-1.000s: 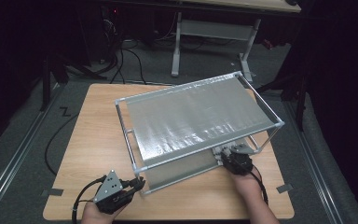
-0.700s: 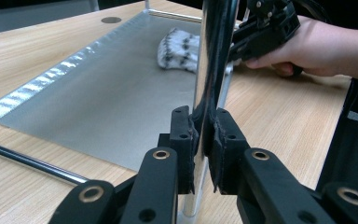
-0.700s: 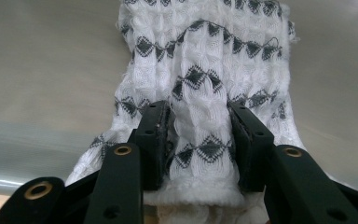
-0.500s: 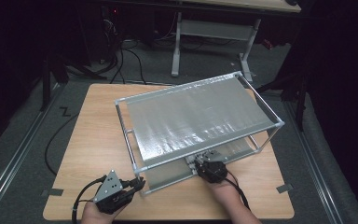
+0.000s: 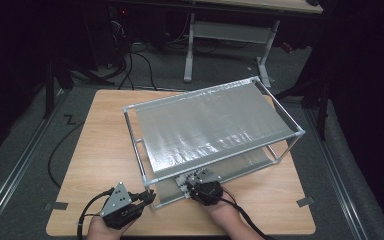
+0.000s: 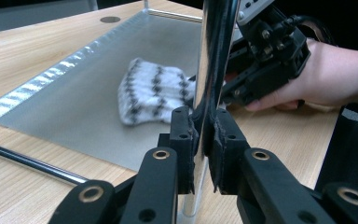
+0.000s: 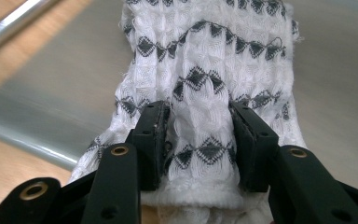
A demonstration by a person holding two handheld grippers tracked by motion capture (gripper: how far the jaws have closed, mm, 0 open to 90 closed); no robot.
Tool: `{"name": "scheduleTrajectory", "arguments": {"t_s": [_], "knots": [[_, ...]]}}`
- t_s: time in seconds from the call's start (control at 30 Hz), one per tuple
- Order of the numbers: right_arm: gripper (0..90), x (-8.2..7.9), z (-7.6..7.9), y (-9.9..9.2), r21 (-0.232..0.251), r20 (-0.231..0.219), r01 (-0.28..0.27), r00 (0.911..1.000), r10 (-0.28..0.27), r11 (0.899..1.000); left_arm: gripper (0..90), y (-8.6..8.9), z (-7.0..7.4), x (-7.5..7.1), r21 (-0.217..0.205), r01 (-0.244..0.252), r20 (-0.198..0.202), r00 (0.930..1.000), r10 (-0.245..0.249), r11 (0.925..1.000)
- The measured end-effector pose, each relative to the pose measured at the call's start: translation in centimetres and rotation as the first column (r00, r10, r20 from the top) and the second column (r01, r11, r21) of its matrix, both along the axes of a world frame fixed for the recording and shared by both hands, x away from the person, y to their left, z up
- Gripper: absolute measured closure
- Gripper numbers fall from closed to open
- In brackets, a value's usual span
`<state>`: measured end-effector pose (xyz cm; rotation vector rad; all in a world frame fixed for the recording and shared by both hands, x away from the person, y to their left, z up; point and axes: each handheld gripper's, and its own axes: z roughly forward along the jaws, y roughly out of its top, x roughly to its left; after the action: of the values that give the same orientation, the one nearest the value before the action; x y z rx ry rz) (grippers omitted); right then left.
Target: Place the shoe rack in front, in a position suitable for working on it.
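A two-shelf metal rack [image 5: 215,125] stands on the wooden table [image 5: 100,150]. My left gripper [image 5: 147,196] is shut on the rack's near-left chrome post [image 6: 214,70], its pads [image 6: 182,135] clamping the post from both sides. A white knitted cloth [image 7: 205,70] with black diamond bands lies on the lower shelf [image 6: 74,107]. My right gripper [image 7: 200,116] reaches under the top shelf at the front edge, shut on a bunched fold of that cloth. In the left gripper view, the right gripper [image 6: 261,60] sits just behind the post beside the cloth [image 6: 154,93].
The rack's top shelf covers most of the lower one from above. A thin chrome rail [image 6: 28,161] runs along the rack's left side. Bare table lies left of the rack and along the front. A desk frame [image 5: 225,30] stands beyond the table.
My right hand has slid left along the rack's front edge, from near the right side to close by the left corner post. The left gripper has stayed on the post.
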<state>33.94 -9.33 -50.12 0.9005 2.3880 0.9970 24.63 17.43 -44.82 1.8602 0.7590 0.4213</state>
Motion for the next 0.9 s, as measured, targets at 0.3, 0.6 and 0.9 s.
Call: {"name": "scheduleTrajectory", "arguments": {"t_s": [0.3,0.6,0.9], "knots": [[58.0,-1.5,0.1,3.2,0.013,-0.019,-0.095,0.9953,0.095,0.995,81.0,0.0,0.0,0.0,-0.003,0.000,-0.002,1.0000,0.000,1.0000],[58.5,-3.1,0.0,5.7,0.037,-0.014,-0.207,0.9780,0.208,0.978,80.8,0.1,-0.1,0.1,-0.011,0.006,-0.003,1.0000,-0.006,0.9999],[71.0,-3.4,0.1,6.2,0.030,-0.009,-0.257,0.9664,0.257,0.966,80.7,0.1,-0.1,0.1,-0.011,0.003,-0.004,1.0000,-0.003,0.9999]]}}
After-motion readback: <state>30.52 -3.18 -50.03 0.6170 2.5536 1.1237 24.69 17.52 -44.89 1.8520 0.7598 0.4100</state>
